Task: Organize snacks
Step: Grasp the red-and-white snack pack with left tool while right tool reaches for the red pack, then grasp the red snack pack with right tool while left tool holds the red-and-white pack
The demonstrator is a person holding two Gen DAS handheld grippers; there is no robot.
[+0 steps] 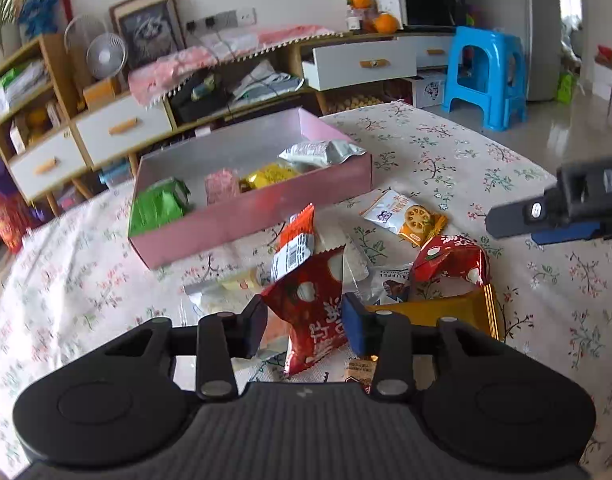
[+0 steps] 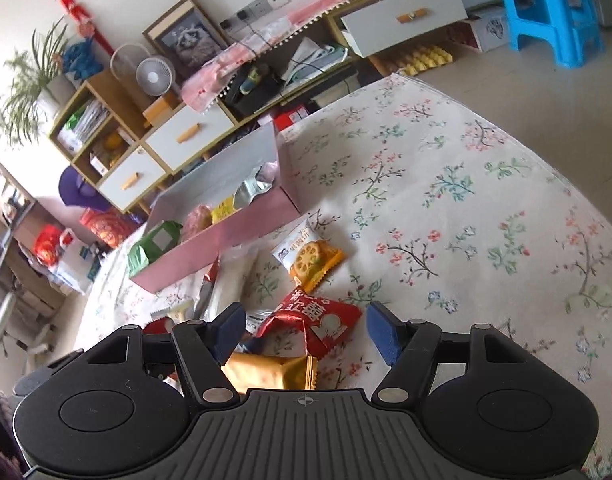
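The left gripper [image 1: 306,314] sits low over a heap of snack packets on the table [image 1: 446,152], which is covered by a floral cloth. Its 2 fingers [image 1: 356,326] are clamped on a red packet with white lettering [image 1: 310,316]: the black pad presses its left edge and the blue pad its right, and the wrapper bulges upward between them. Whether the packet has left the table is hard to tell from this low angle.

Behind it lies another red-and-white packet [image 1: 296,244] showing a barcode, and to the right a crumpled red foil packet [image 1: 450,258] and a gold packet [image 1: 446,312]. Further back on the cloth, a white and orange lotus-root snack [image 1: 406,216] lies on its own.

The pink box [image 1: 250,216] stands just beyond the heap, open at the top, already holding a green packet [image 1: 158,206], a pink one [image 1: 222,186], a yellow one [image 1: 270,174] and a silver one [image 1: 318,152].

The right gripper [image 2: 306,332] hovers over the same heap with its fingers [image 2: 382,338] apart, gripping nothing; the crumpled red foil packet lies below the gap, the gold packet nearer the camera.
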